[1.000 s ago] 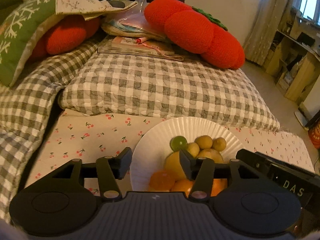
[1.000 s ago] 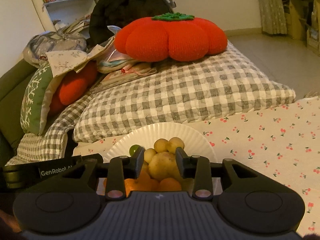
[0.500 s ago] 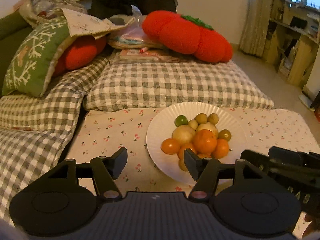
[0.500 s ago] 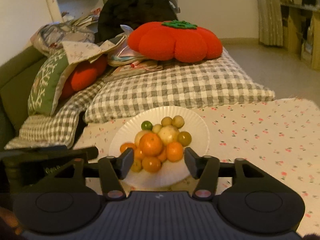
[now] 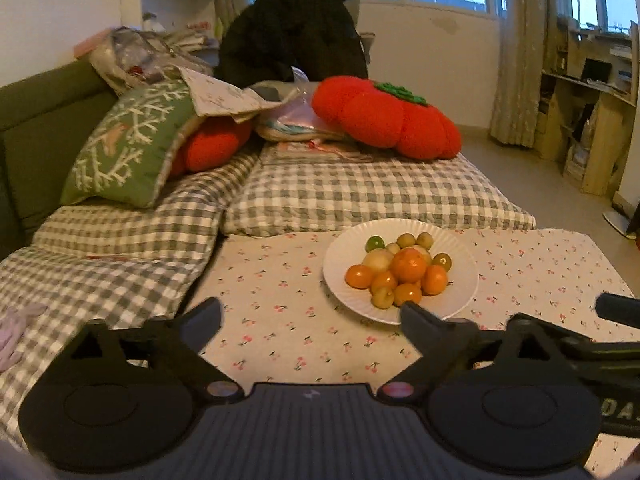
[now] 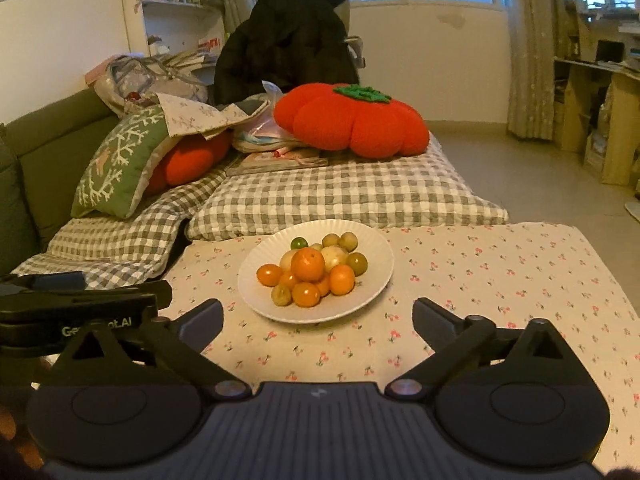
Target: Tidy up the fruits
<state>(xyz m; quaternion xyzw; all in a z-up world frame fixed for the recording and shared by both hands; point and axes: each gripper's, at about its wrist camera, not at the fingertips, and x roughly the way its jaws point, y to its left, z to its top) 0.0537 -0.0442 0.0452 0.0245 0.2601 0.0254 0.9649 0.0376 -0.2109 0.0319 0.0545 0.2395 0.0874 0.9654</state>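
A white paper plate (image 5: 344, 252) (image 6: 372, 248) rests on the cherry-print cloth (image 5: 280, 320) (image 6: 480, 272), heaped with several oranges, one large orange (image 5: 409, 266) (image 6: 307, 265) on top, plus pale yellow and green small fruits. My left gripper (image 5: 310, 314) hovers in front of the plate and a little left of it, jaws opening wide, nothing between them. My right gripper (image 6: 318, 314) hangs just in front of the plate, jaws opening wide and empty. Each gripper's black body shows at the edge of the other's view.
Behind the cloth lies a grey checked cushion (image 5: 360, 196) (image 6: 340, 196) with a red tomato-shaped pillow (image 5: 384, 118) (image 6: 352, 120). A green patterned pillow (image 5: 124, 148) and green sofa back (image 6: 48, 148) stand left. Wooden shelves (image 5: 592, 120) line the right wall beyond bare floor.
Both grippers have pulled back from the plate and risen slightly, and their jaws have spread from narrow to wide. The fruit pile now shows whole on the plate.
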